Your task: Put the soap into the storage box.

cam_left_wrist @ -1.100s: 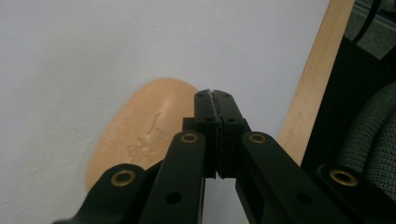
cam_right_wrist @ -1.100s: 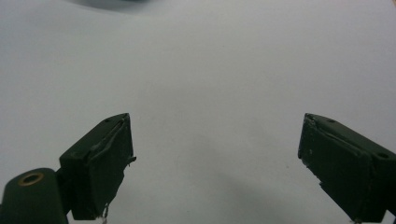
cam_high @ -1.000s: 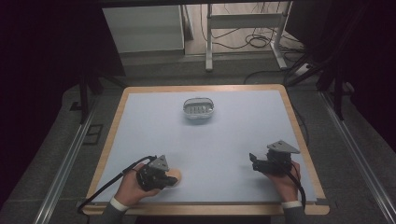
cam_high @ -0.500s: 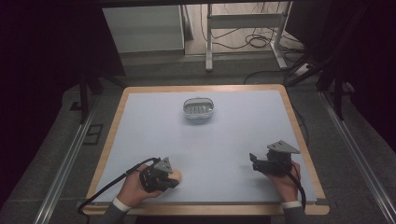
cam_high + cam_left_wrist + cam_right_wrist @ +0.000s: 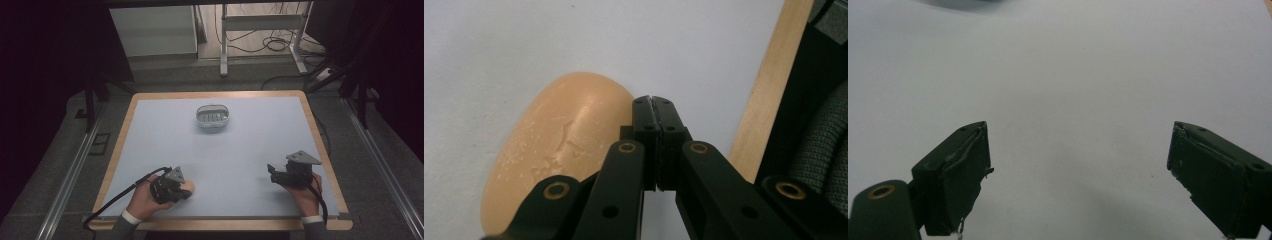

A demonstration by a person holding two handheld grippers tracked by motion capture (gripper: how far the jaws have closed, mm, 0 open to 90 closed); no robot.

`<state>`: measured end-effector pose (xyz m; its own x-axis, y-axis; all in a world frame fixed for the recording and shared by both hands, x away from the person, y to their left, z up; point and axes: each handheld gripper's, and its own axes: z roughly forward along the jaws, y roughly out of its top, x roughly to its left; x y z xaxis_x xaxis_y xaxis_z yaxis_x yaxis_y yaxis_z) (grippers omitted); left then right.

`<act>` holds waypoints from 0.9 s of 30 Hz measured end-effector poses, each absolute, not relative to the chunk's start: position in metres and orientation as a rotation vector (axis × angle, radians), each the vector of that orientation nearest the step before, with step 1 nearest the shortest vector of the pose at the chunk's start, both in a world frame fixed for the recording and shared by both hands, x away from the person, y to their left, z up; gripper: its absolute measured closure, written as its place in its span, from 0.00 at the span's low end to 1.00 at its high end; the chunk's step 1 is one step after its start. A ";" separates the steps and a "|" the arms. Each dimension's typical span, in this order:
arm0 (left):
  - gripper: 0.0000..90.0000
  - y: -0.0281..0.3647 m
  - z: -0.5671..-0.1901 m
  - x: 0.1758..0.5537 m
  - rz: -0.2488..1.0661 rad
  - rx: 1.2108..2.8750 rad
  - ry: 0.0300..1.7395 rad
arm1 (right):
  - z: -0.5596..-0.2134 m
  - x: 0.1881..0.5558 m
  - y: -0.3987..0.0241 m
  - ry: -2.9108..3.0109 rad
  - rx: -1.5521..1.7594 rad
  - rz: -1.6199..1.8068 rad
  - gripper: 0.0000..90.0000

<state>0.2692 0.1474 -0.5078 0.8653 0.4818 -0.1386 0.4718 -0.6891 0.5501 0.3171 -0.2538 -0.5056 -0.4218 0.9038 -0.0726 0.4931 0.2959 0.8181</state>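
Note:
A tan oval bar of soap (image 5: 559,160) lies on the pale table top near the front left; in the high view the soap (image 5: 189,187) peeks out just right of my left hand. My left gripper (image 5: 652,102) is shut with its jaws pressed together and nothing between them, its tip just beside the soap's right edge. The left gripper (image 5: 181,191) sits low over the table. My right gripper (image 5: 271,172) rests near the front right, and in its own view the right gripper (image 5: 1078,160) stands open over bare table. A grey soap dish (image 5: 212,116) sits at the back middle.
The table's wooden rim (image 5: 320,140) frames the pale surface. Black cables trail from both grippers over the front edge. Beyond the table stand a white cabinet (image 5: 152,30) and a metal frame's legs (image 5: 260,22) on the floor.

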 end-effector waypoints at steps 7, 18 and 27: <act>0.99 0.148 -0.510 0.278 0.023 2.413 0.732 | -0.506 0.317 -0.254 2.033 1.241 1.000 0.11; 0.99 0.150 -0.512 0.292 0.038 2.377 0.787 | -0.506 0.317 -0.254 2.032 1.241 0.998 0.11; 0.98 0.152 -0.512 0.298 0.062 2.360 0.832 | -0.507 0.317 -0.254 2.033 1.242 0.993 0.11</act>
